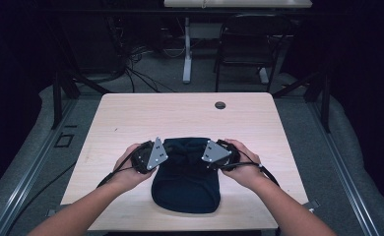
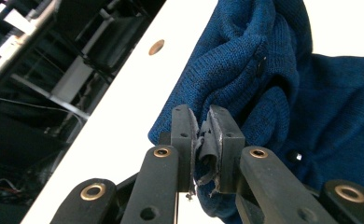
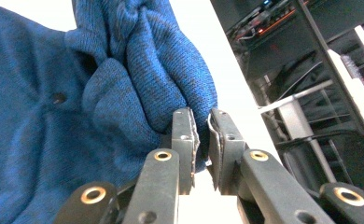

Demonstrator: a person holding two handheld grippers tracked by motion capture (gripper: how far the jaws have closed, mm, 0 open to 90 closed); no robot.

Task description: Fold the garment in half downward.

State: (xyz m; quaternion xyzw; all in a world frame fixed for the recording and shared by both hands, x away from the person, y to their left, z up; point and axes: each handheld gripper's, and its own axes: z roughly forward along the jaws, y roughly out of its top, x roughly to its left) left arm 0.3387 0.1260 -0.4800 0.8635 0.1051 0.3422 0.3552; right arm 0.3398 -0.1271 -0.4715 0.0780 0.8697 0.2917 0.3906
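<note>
A dark blue knitted garment (image 1: 186,184) lies folded on the light wooden table (image 1: 180,115), near its front edge. Its far end is bunched up between my two grippers. My left gripper (image 1: 161,155) holds the far left corner; in the left gripper view its jaws (image 2: 203,119) are shut on a fold of the garment (image 2: 339,102), with torn grey pad rubber between them. My right gripper (image 1: 208,154) holds the far right corner; in the right gripper view (image 3: 202,119) the jaws pinch the edge of the knit (image 3: 31,116). Small dark buttons show on the fabric.
A round cable hole (image 1: 220,104) sits near the table's far edge, also seen as the hole (image 2: 156,46) in the left gripper view. Beyond the table stand a black chair (image 1: 249,44) and a white desk leg (image 1: 187,59), with cables on the floor.
</note>
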